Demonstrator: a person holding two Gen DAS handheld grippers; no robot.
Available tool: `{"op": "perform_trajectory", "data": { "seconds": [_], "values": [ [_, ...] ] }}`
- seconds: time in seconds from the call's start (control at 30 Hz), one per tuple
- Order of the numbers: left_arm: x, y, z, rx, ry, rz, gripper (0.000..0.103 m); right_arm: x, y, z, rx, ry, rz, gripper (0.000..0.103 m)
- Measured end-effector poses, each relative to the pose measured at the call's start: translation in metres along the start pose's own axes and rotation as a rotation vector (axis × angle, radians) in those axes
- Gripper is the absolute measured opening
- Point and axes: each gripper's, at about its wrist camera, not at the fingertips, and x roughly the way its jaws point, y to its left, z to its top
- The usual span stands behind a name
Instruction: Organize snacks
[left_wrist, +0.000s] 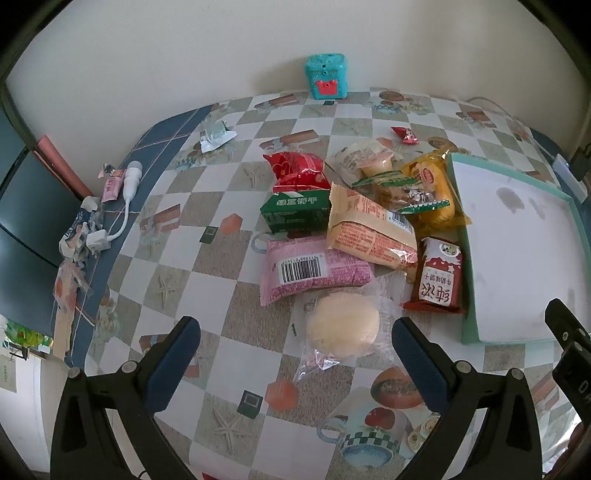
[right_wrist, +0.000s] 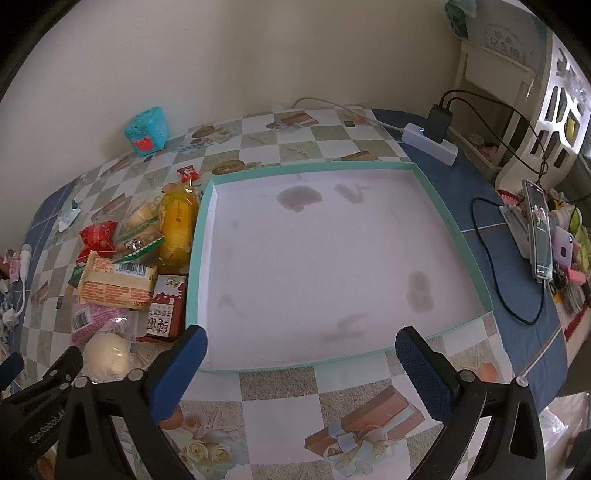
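A heap of snack packs lies on the checkered tablecloth: a pale round bun in clear wrap (left_wrist: 341, 326) (right_wrist: 108, 352), a pink pack (left_wrist: 310, 267), a beige pack (left_wrist: 371, 230) (right_wrist: 116, 286), a green box (left_wrist: 295, 210), a red bag (left_wrist: 299, 171), a yellow pack (left_wrist: 436, 192) (right_wrist: 177, 225) and a dark red pack (left_wrist: 439, 277) (right_wrist: 164, 310). Right of the heap sits a shallow teal-rimmed box (left_wrist: 463, 236) (right_wrist: 190, 280) with a stained white floor and nothing in it. My left gripper (left_wrist: 295, 341) hangs open just short of the bun. My right gripper (right_wrist: 301, 349) hangs open over the box's near rim.
A teal toy cube (left_wrist: 327, 75) (right_wrist: 147, 129) stands by the wall. A small red candy (left_wrist: 406, 134) lies apart from the heap. Torn wrappers and a white charger cable (left_wrist: 125, 210) litter the left edge. A power strip (right_wrist: 432, 142), cables and a phone (right_wrist: 539, 232) crowd the right side.
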Motion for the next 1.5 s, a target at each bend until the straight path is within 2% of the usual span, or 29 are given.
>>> {"op": "perform_trajectory", "data": {
  "seconds": [1.5],
  "values": [
    [0.0068,-0.0016,-0.0021,-0.002,0.038,-0.030,0.103,0.0014,-0.0027,-0.0013,0.007,0.008,0.004,0.103]
  ]
}}
